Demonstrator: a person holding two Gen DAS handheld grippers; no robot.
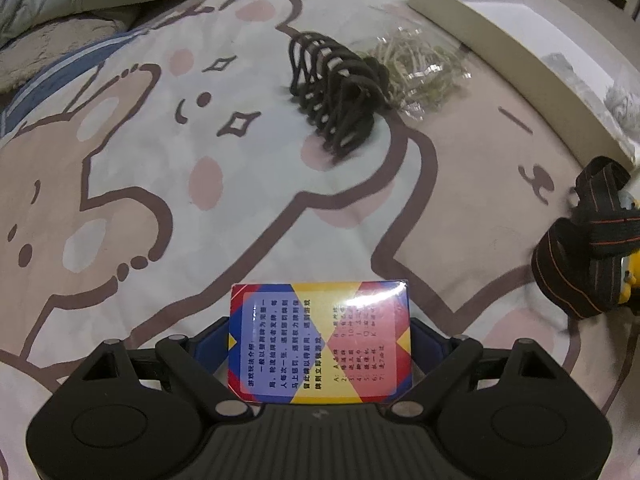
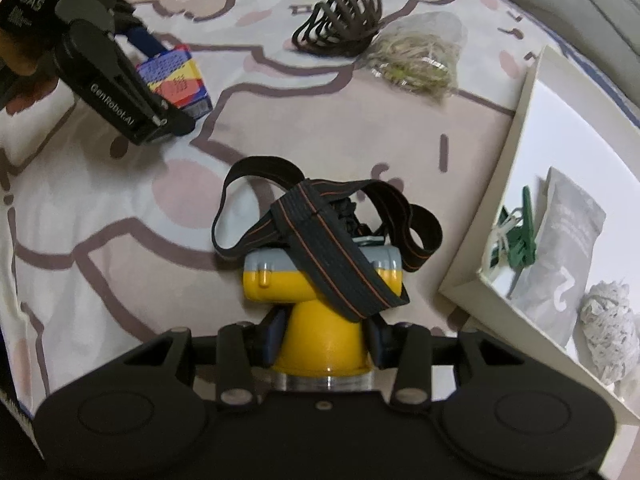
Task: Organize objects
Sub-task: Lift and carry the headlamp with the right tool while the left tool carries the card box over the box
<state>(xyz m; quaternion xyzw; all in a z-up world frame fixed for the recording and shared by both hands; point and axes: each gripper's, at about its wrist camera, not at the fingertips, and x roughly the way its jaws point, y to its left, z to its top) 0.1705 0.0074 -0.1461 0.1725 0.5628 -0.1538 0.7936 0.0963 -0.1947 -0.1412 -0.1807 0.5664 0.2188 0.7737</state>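
A card box [image 1: 320, 344] printed in red, yellow and blue sits between the blue pads of my left gripper [image 1: 320, 320], which is shut on its two long sides. In the right wrist view that card box [image 2: 176, 80] hangs just above the sheet at the upper left. My right gripper [image 2: 326, 336] is shut on the yellow body of a headlamp [image 2: 280, 280]. The headlamp's black strap with orange lines is draped loosely over it. The headlamp [image 1: 588, 248] also shows at the right edge of the left wrist view.
A brown hair claw [image 1: 336, 96] [image 2: 340, 20] lies on the cartoon bedsheet [image 1: 160, 160] beside a clear bag of straw-coloured bands [image 1: 416, 68] [image 2: 416, 60]. At the right, a white open box [image 1: 500, 40] [image 2: 500, 200] holds a green clip [image 2: 524, 232], a grey pouch [image 2: 568, 248] and a white crumpled wad [image 2: 612, 328].
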